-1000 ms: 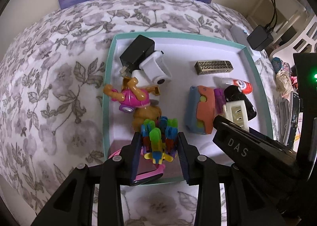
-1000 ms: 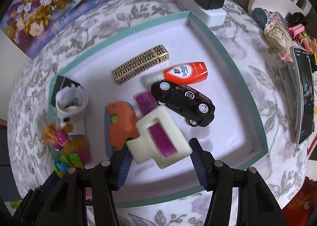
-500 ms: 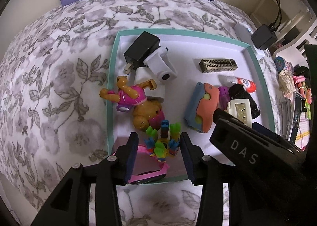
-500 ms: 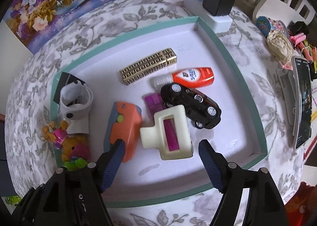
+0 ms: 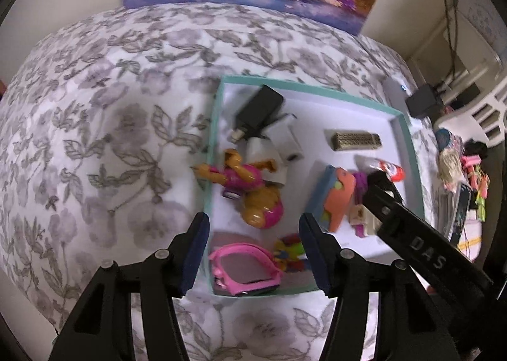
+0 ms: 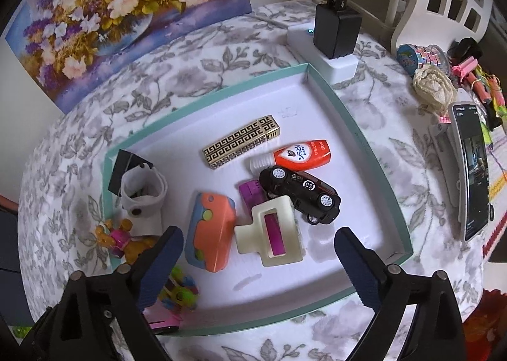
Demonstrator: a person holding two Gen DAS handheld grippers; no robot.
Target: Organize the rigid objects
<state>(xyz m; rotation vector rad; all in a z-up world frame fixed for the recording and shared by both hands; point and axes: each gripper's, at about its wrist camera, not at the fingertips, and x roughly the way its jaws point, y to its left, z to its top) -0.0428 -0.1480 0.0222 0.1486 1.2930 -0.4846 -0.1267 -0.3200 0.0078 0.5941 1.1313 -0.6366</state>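
A teal-rimmed white tray on the floral cloth holds the objects. In it lie a cream and magenta clip, a black toy car, an orange bottle, a gold patterned bar, an orange and blue toy, a multicoloured block toy, a pink watch and a pup figure. My left gripper is open and empty above the tray's near left corner. My right gripper is open and empty above the tray's near edge.
A black charger on a white power strip sits behind the tray. A phone, hair clips and small items lie right of it. A flower painting leans on the back wall. The right gripper's arm crosses the left wrist view.
My left gripper let go of the multicoloured block toy, opened and drew back. My right gripper let go of the cream clip, opened wide and rose away from the tray.
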